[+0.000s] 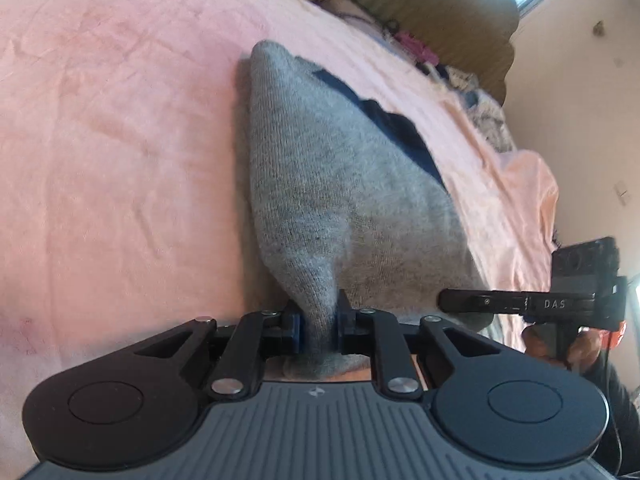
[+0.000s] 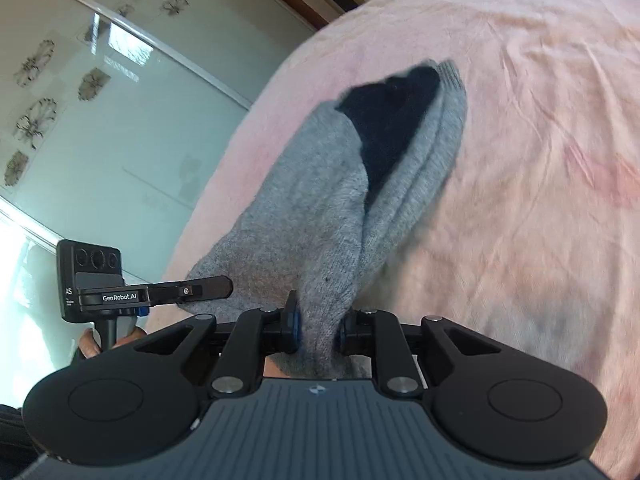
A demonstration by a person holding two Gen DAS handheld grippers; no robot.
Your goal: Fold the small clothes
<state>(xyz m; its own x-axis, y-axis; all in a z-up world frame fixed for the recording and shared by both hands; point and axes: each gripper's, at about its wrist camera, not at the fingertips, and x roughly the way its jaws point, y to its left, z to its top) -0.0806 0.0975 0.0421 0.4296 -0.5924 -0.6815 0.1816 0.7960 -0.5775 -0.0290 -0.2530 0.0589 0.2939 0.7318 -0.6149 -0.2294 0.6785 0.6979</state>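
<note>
A grey knitted garment [image 1: 328, 200] with a dark navy part [image 1: 392, 128] lies on a pink bedspread [image 1: 120, 140]. My left gripper [image 1: 319, 330] is shut on a bunched corner of it at the near edge. The right gripper [image 1: 444, 300] shows at the right of that view, its finger lying on the garment's other near corner. In the right wrist view my right gripper [image 2: 319, 330] is shut on a pinched fold of the grey garment [image 2: 304, 216], whose navy part [image 2: 384, 120] shows at the far end. The left gripper [image 2: 230, 286] reaches in from the left.
The pink bedspread [image 2: 540, 200] covers the bed around the garment. A heap of other clothes [image 1: 472, 80] lies along the bed's far edge by an olive cushion [image 1: 440, 4]. A patterned glass wardrobe door [image 2: 100, 120] stands beyond the bed's side. A hand [image 2: 90, 342] holds the left gripper.
</note>
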